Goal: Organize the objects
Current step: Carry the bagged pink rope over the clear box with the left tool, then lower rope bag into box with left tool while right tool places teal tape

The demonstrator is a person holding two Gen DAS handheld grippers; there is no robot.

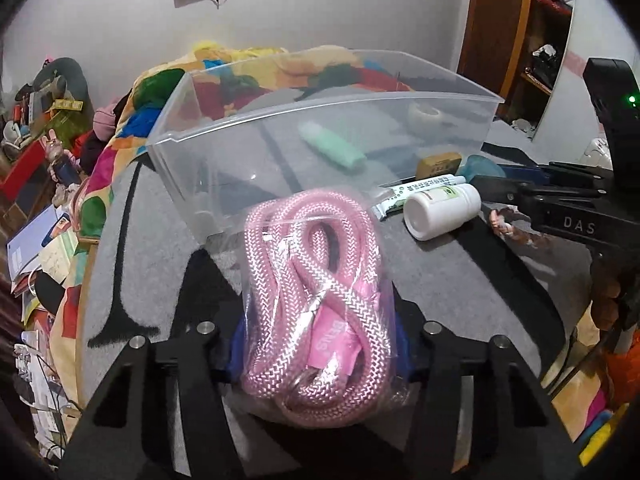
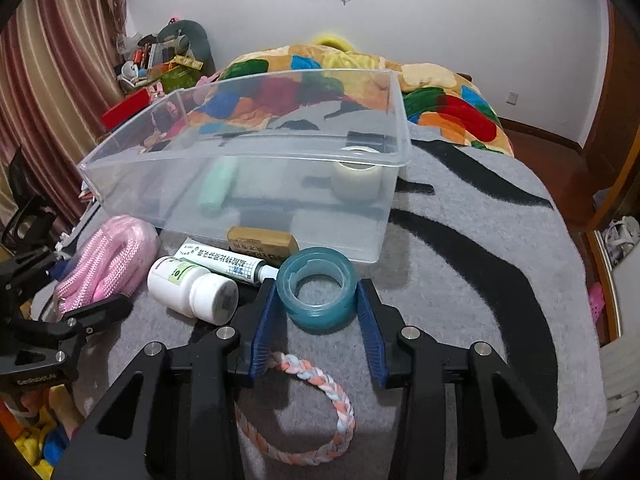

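So your left gripper (image 1: pixel 316 344) clamps the bagged pink rope (image 1: pixel 316 300) before the clear bin (image 1: pixel 320 120) (two items inside); your right gripper (image 2: pixel 318 320), wide, straddles the blue tape roll (image 2: pixel 316 292); bottle, tube remain.

Readable text: "DAS" in pale letters on the black body of the right gripper (image 1: pixel 576 226), left wrist view. A pink label (image 1: pixel 330 342) inside the bagged pink rope (image 1: pixel 316 300) bears white lettering, too distorted to read. Chinese print on the white tube (image 2: pixel 224 261) is illegible.
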